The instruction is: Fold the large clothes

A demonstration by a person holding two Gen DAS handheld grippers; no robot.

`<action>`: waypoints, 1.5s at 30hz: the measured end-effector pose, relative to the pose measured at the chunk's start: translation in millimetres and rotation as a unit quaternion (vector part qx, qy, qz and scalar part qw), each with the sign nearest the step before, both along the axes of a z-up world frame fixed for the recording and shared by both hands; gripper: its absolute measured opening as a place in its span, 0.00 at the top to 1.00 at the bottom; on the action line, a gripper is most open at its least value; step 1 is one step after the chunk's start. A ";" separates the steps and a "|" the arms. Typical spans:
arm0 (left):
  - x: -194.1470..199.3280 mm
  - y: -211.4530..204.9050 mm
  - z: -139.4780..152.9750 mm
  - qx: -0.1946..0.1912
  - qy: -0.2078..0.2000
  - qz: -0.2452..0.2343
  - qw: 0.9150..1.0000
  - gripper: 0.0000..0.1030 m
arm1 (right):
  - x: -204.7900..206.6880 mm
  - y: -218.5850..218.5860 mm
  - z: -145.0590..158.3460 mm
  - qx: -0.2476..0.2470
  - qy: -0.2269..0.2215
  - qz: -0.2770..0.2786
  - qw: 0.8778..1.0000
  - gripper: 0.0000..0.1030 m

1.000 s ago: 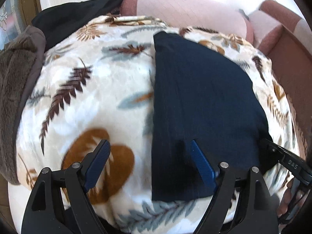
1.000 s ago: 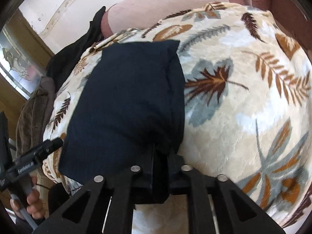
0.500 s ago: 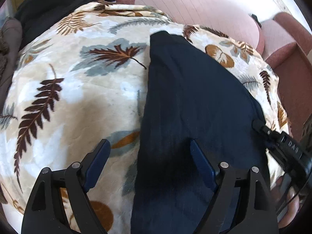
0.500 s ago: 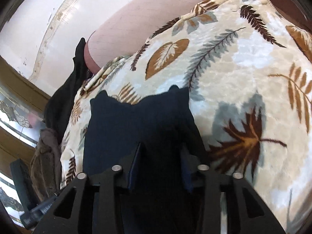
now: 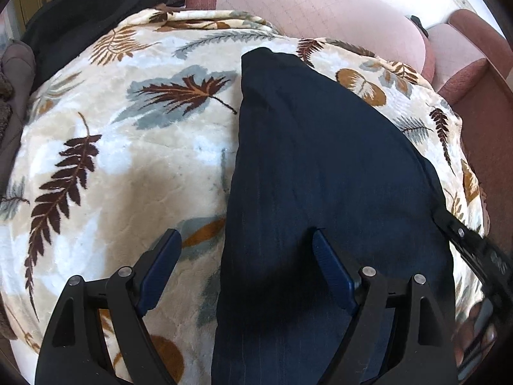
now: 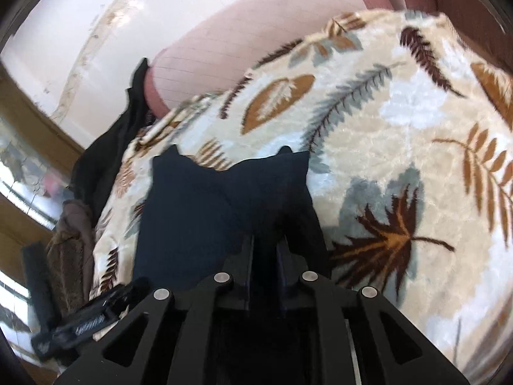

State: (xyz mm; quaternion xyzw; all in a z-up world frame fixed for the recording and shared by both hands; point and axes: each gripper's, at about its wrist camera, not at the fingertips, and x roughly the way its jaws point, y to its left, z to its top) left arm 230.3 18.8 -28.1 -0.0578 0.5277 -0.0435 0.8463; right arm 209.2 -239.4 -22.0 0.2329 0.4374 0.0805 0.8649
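Right hand-held gripper (image 6: 264,250), jaws opening, navy garment (image 5: 320,166) between them mid-fold; left hand-held gripper (image 5: 247,256) hovering, jaws apart. Next: likely smoothing.

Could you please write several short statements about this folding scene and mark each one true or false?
1. The navy garment lies on a leaf-patterned blanket. True.
2. The left gripper is clamped on the garment. False: its fingers stand wide apart, gripping nothing.
3. The right gripper has navy cloth between its narrow fingers. True.
4. The blanket is plain white. False: it shows brown and grey leaves.
5. A pink cushion sits beyond the blanket. True.
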 end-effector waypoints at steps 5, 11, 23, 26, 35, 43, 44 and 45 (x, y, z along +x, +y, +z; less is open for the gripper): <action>-9.9 -2.5 0.2 0.012 0.003 0.000 1.000 0.18 | -20.1 0.4 -19.2 -0.042 0.025 0.015 0.999 0.74; -39.2 -3.4 12.2 0.020 -0.011 -0.014 1.000 0.18 | -53.5 -8.3 -2.0 -0.049 0.004 0.012 0.999 0.73; -112.2 -11.3 4.6 0.040 -0.012 -0.050 0.998 0.18 | -103.9 0.4 -2.3 -0.200 0.049 0.002 0.979 0.30; -130.7 -16.9 11.8 0.062 -0.032 -0.060 0.996 0.18 | -122.4 2.5 6.7 -0.248 0.042 -0.006 0.968 0.19; -171.8 -42.2 15.3 0.119 -0.069 -0.093 0.986 0.18 | -163.4 0.0 23.3 -0.278 0.028 -0.022 0.960 0.01; -186.7 -54.7 13.3 0.130 -0.066 -0.109 0.983 0.18 | -182.8 -6.8 38.1 -0.288 0.002 -0.034 0.957 0.01; -187.3 -55.3 13.0 0.132 -0.066 -0.108 0.983 0.18 | -184.2 -8.3 39.6 -0.288 0.000 -0.036 0.957 0.01; -188.1 -55.7 13.1 0.134 -0.066 -0.108 0.983 0.18 | -185.1 -10.1 40.7 -0.288 -0.001 -0.038 0.957 0.01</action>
